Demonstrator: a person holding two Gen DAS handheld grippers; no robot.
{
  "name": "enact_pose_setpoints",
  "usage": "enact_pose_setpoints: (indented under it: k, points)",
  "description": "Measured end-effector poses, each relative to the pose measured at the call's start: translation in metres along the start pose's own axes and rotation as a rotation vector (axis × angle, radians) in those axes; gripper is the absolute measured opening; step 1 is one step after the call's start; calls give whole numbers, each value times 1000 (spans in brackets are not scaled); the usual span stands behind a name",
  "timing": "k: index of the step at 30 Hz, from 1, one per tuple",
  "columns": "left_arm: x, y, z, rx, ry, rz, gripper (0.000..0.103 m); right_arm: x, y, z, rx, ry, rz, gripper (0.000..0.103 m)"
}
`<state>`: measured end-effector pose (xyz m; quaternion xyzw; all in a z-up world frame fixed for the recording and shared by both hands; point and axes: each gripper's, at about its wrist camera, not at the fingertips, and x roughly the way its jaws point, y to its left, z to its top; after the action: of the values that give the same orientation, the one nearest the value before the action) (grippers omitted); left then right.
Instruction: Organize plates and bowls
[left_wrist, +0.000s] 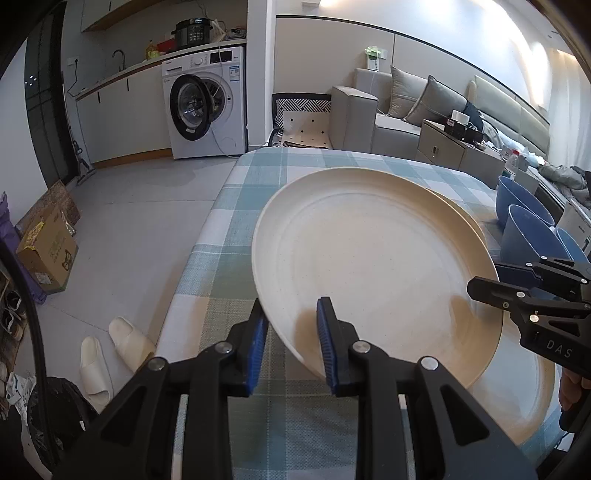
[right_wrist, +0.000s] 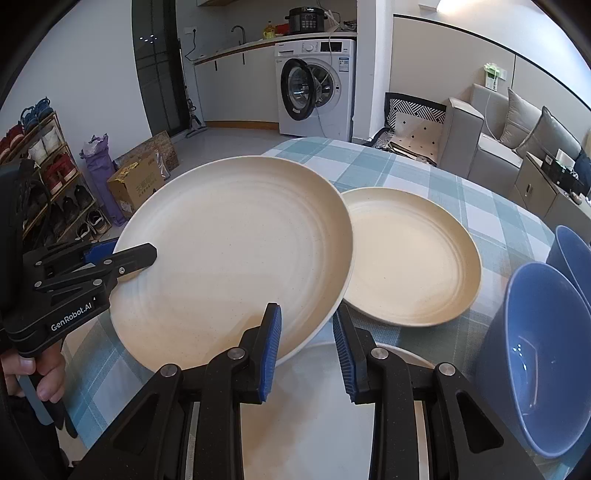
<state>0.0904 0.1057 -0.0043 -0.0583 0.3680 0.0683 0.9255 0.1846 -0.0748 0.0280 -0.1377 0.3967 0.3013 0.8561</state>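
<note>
A large cream plate (left_wrist: 369, 258) (right_wrist: 232, 258) hangs above the checked tablecloth, held by both grippers. My left gripper (left_wrist: 291, 314) is shut on its near-left rim, one blue pad on top and one underneath; in the right wrist view this left gripper (right_wrist: 144, 258) bites the plate's left edge. My right gripper (right_wrist: 306, 317) is shut on the rim nearest it, and shows as the right gripper (left_wrist: 480, 286) at the plate's right edge. A second cream plate (right_wrist: 410, 258) lies on the cloth. A third plate (right_wrist: 325, 406) (left_wrist: 517, 398) lies under the held one.
Blue bowls (right_wrist: 535, 350) (left_wrist: 532, 240) stand at the table's right side, another blue bowl (right_wrist: 572, 254) behind them. The tablecloth (left_wrist: 229, 229) ends at the left over a tiled floor with slippers (left_wrist: 110, 354) and a cardboard box (left_wrist: 48, 254). A hand (right_wrist: 33, 373) grips the left handle.
</note>
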Motion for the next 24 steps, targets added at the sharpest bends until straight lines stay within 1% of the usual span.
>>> enact_pose_setpoints:
  k: [24]
  points:
    - [-18,-44,-4,93,-13,-65,25,-47,-24,-34,64,-24,-63,29]
